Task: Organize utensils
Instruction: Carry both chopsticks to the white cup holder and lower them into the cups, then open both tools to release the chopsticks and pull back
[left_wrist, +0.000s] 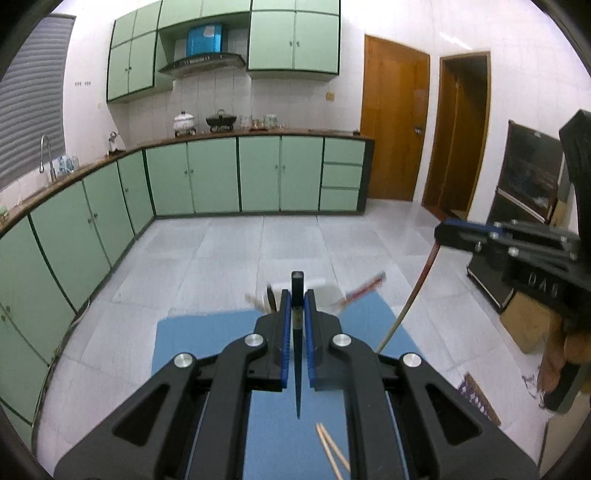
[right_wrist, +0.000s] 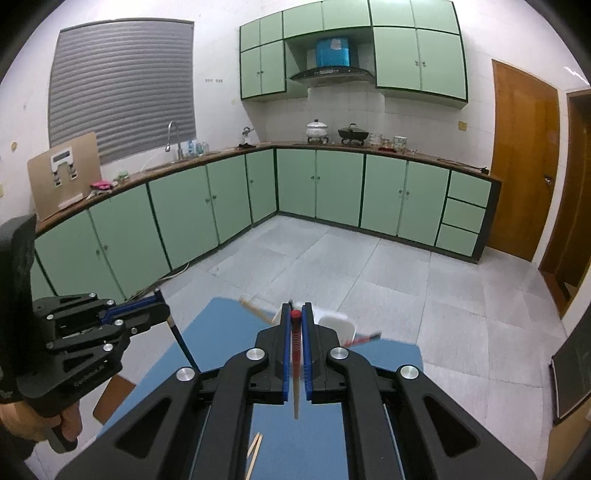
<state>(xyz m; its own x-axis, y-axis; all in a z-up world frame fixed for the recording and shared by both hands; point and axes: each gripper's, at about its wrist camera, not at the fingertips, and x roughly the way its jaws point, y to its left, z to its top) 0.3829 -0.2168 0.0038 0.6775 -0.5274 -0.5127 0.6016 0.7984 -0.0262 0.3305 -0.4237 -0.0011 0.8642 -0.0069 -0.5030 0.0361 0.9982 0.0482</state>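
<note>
Blue surface (left_wrist: 207, 332) bearing a white holder (right_wrist: 338, 325), which already contains a few utensils, too blurred to count. Left claw (left_wrist: 297, 317) is clamped on one dark chopstick (left_wrist: 297, 369); right claw (right_wrist: 295, 332) is clamped on one red-topped chopstick (right_wrist: 295, 354). Both sticks hang clear of the surface. Two pale wooden chopsticks (left_wrist: 330, 448) lie loose below. Step in hand, as judged: carrying. Next move calls for aligning each tip over the holder's mouth before release.
</note>
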